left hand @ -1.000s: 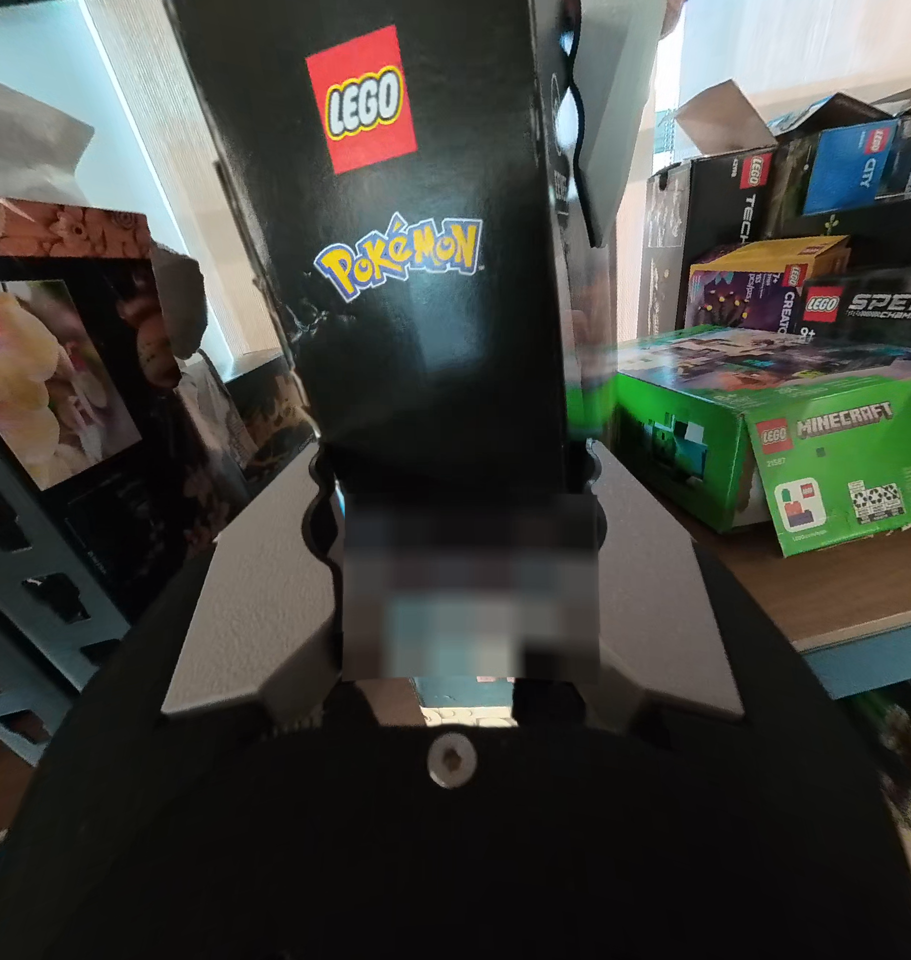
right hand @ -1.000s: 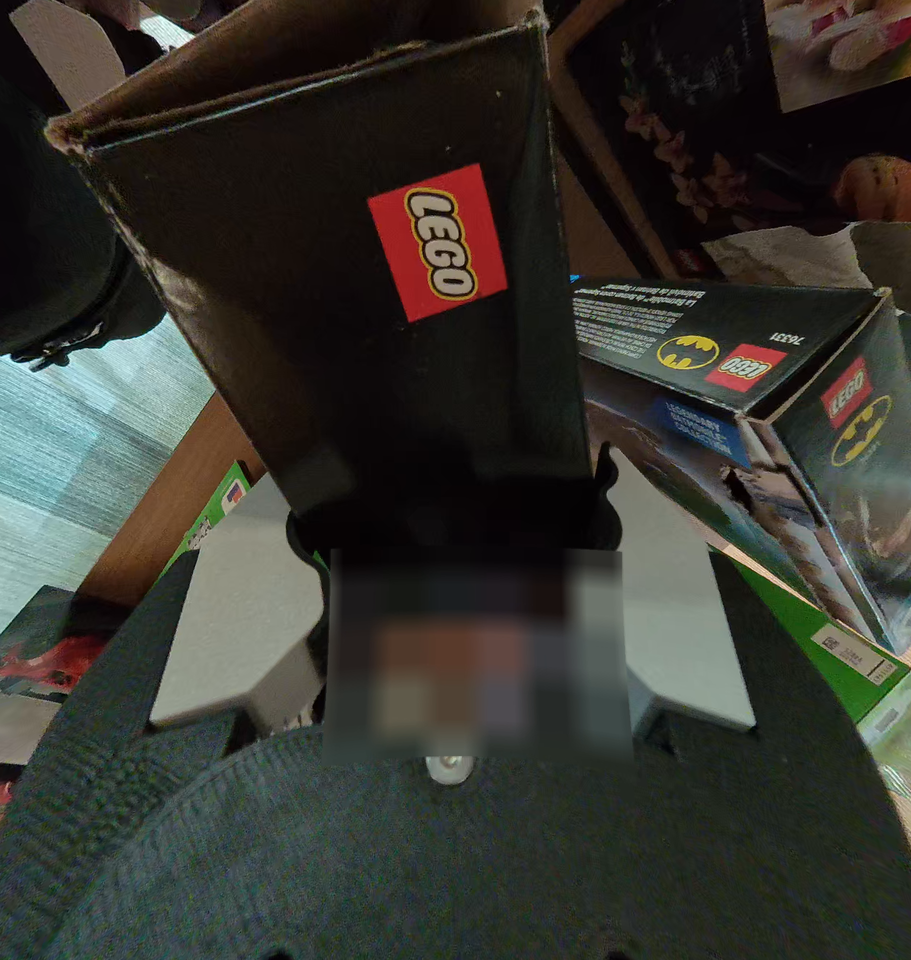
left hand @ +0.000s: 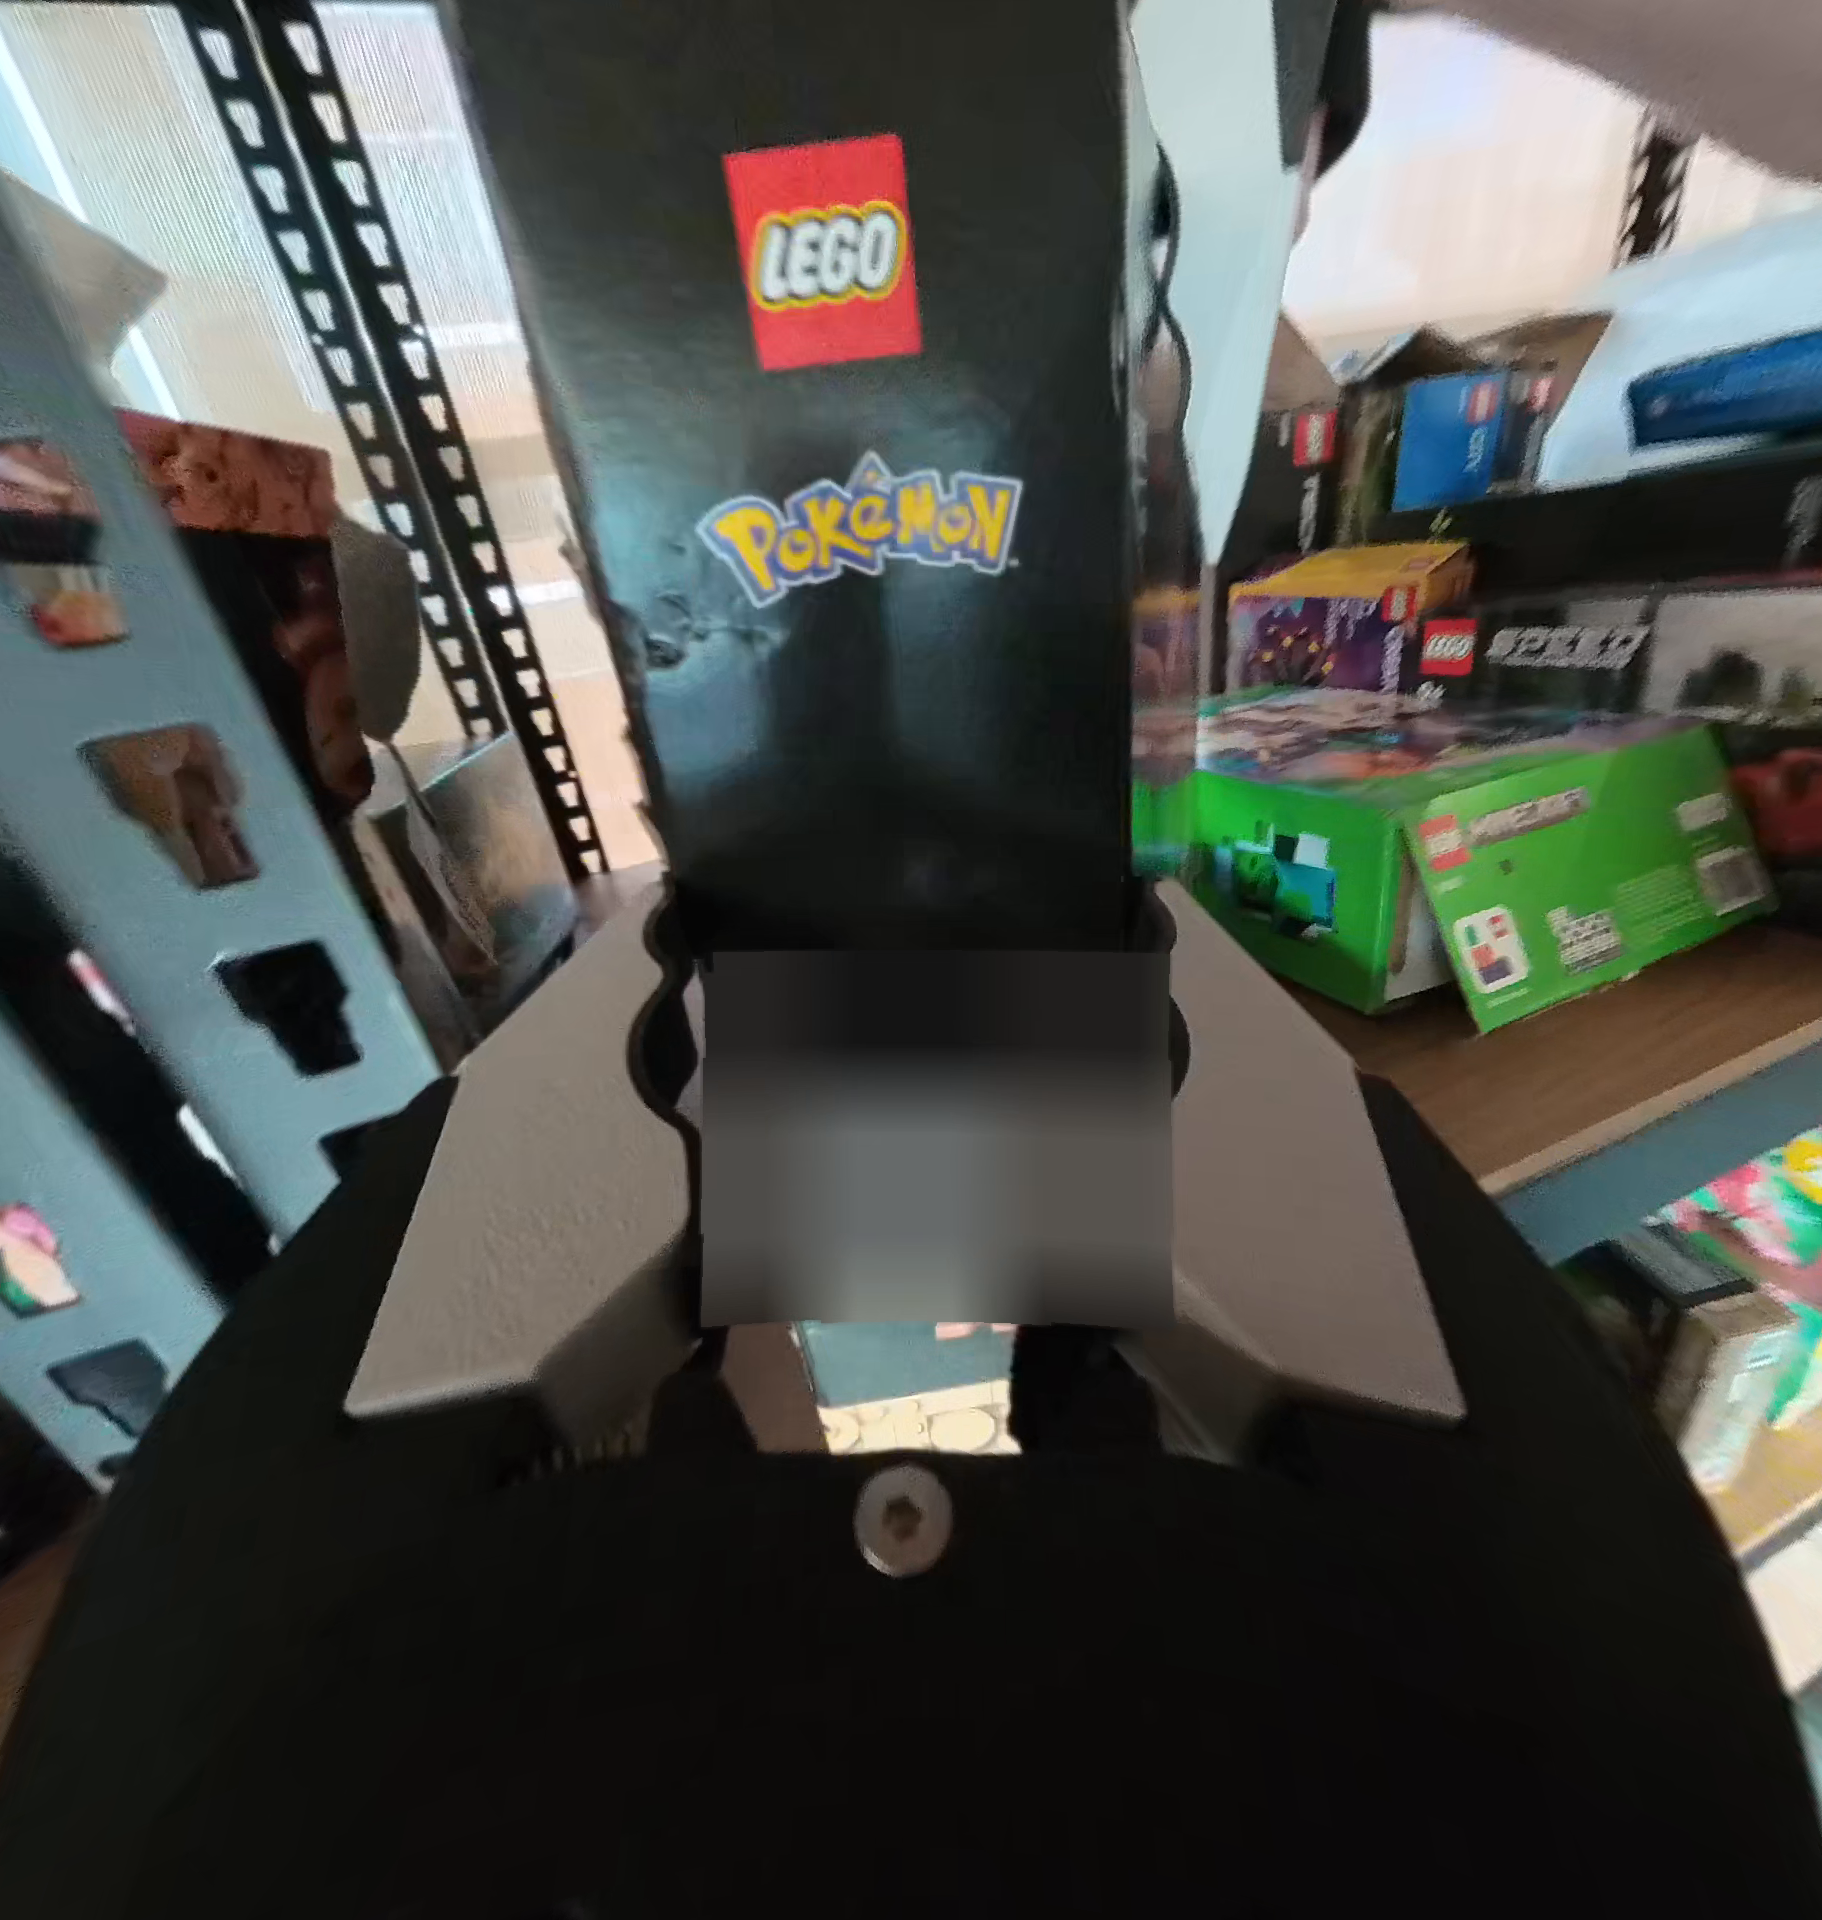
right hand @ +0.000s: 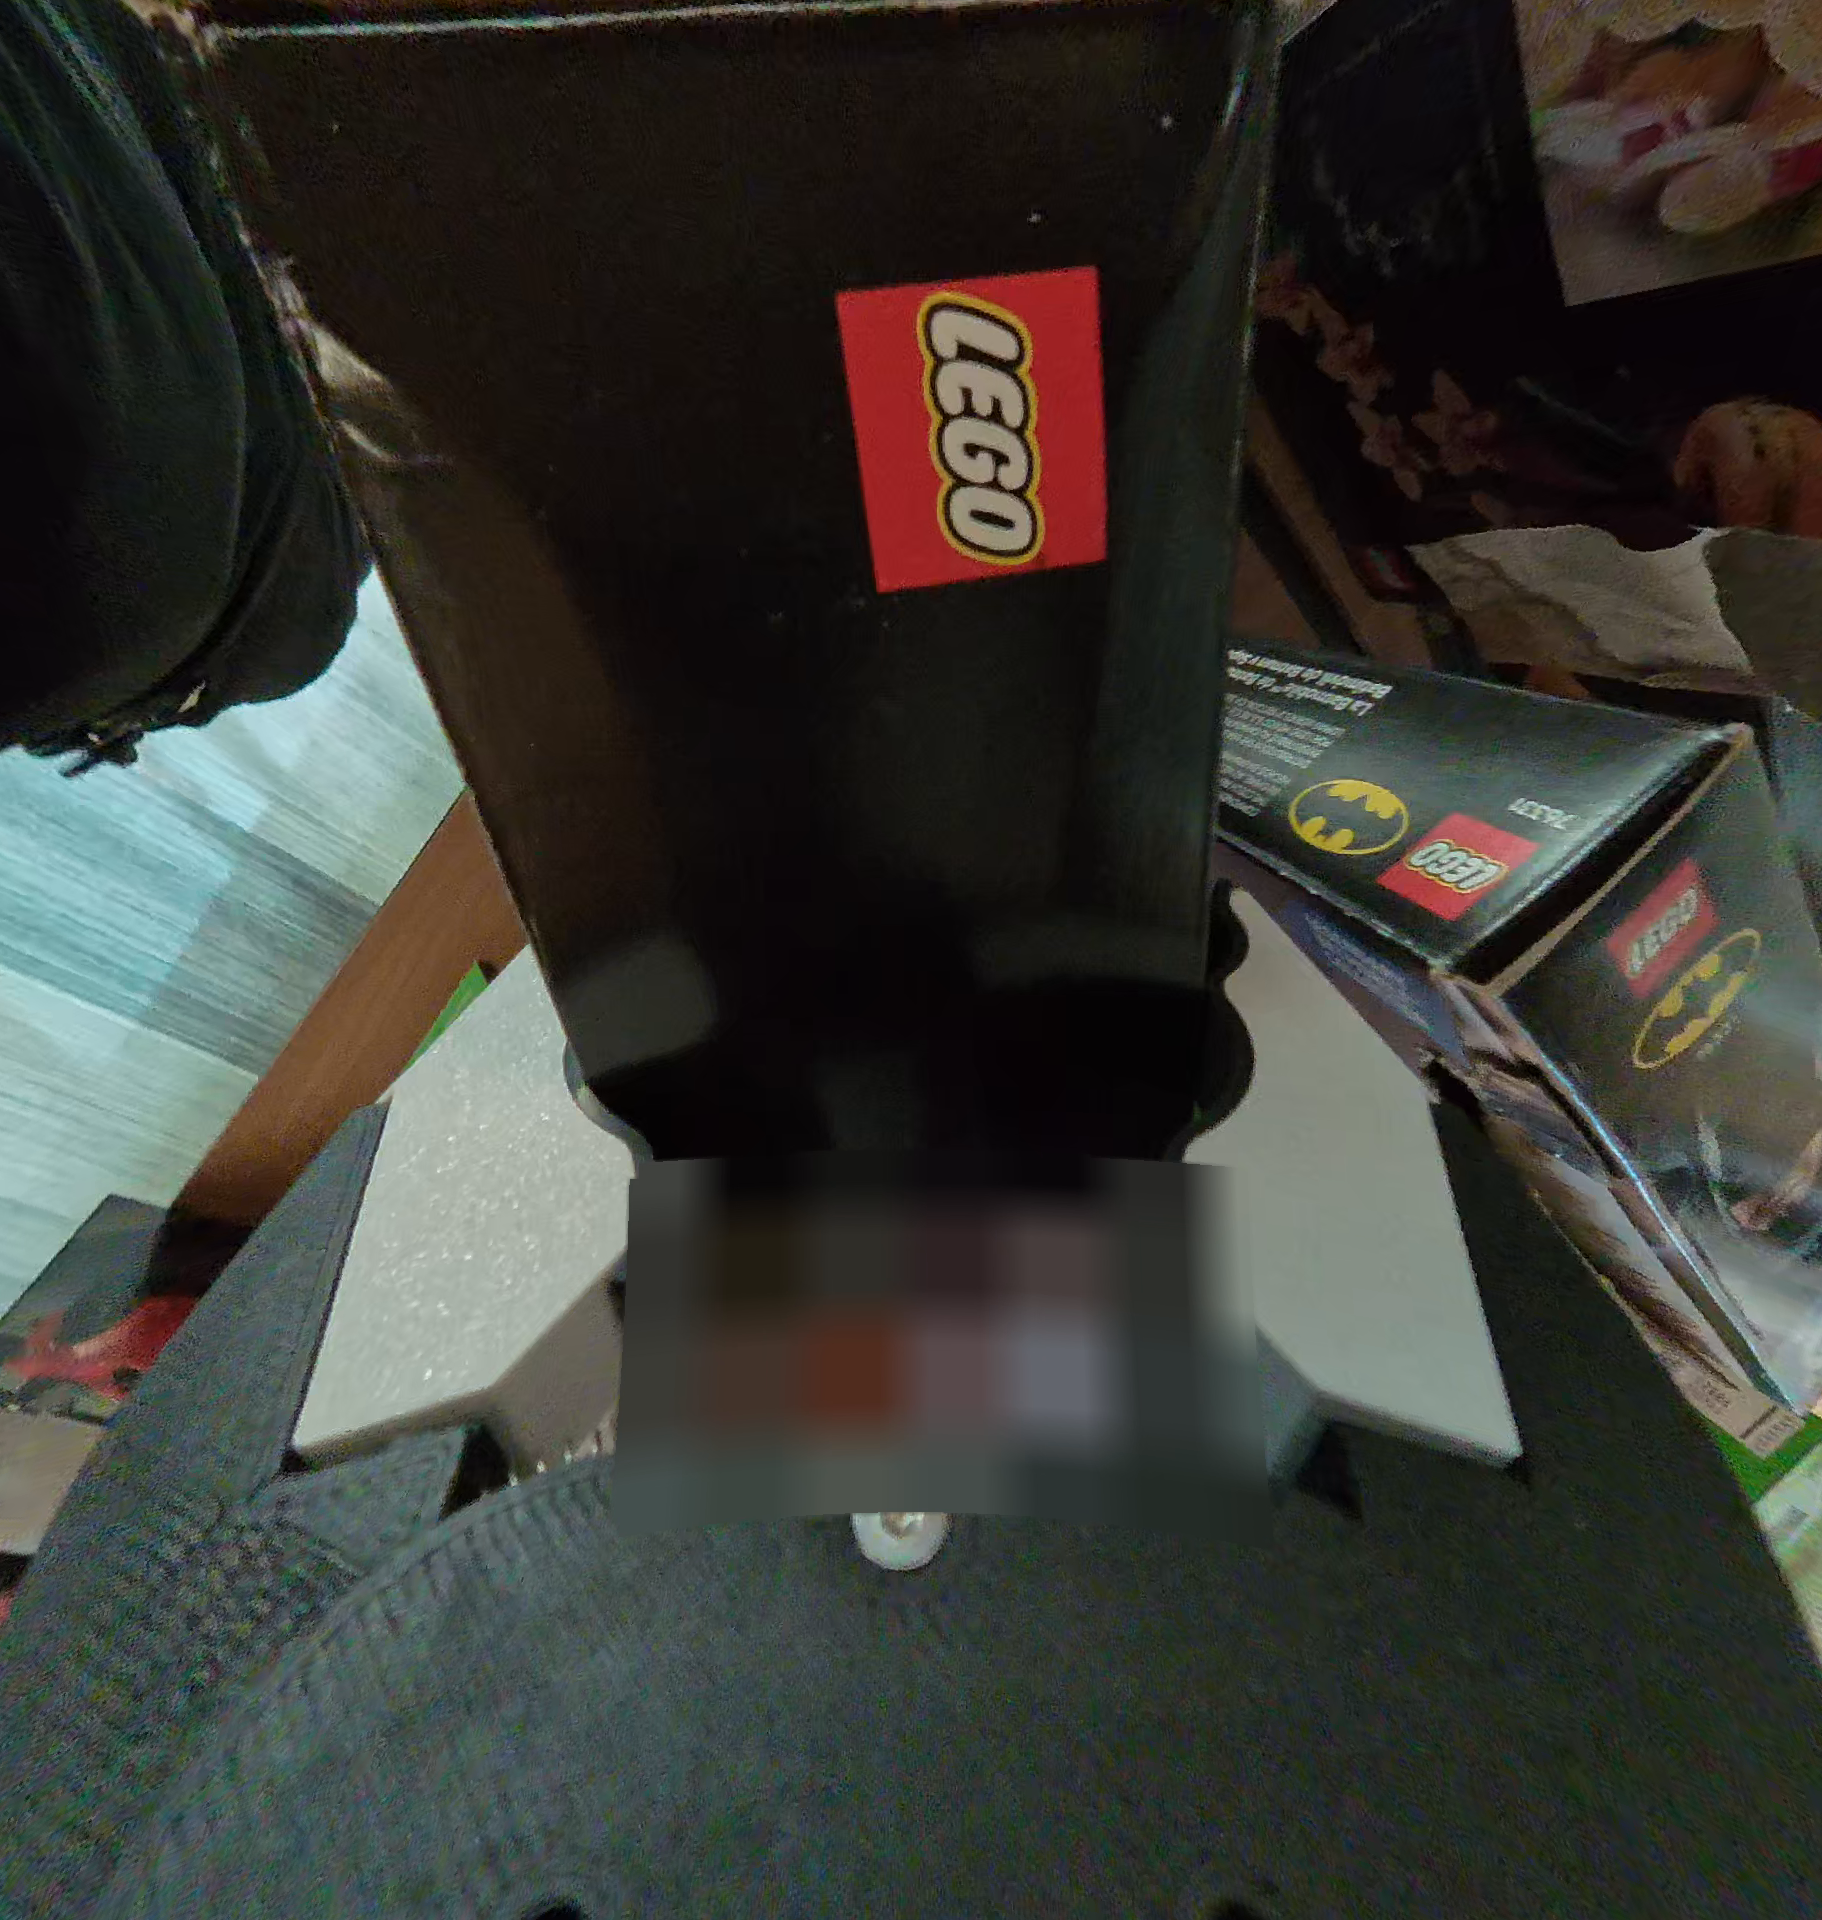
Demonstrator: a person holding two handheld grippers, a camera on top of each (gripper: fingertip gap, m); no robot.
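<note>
A tall black box (left hand: 886,468) fills the centre of the left wrist view, rising from between the fingers to the top edge, with a red logo square and a yellow-and-blue logo on its face. The same box (right hand: 782,520) fills the centre of the right wrist view, its open cardboard rim at the top edge. The left gripper (left hand: 912,935) has its grey fingers (left hand: 533,1195) spread about as wide as the box, one against each side of its lower end, gripping it. The right gripper (right hand: 902,1070) grips it likewise, jaws wide, a finger (right hand: 471,1195) on each side. A blue-grey shelf post (left hand: 107,831) with cut-out holes runs down the left of the left view; a black slotted upright (left hand: 398,416) stands behind it. At right, a green box (left hand: 1509,862) lies on a wooden shelf (left hand: 1613,1049), smaller boxes stacked behind it. In the right view a black box with a yellow bat emblem (right hand: 1509,831) lies at right, near the held box, and a dark sleeve (right hand: 107,364) fills the upper left
</note>
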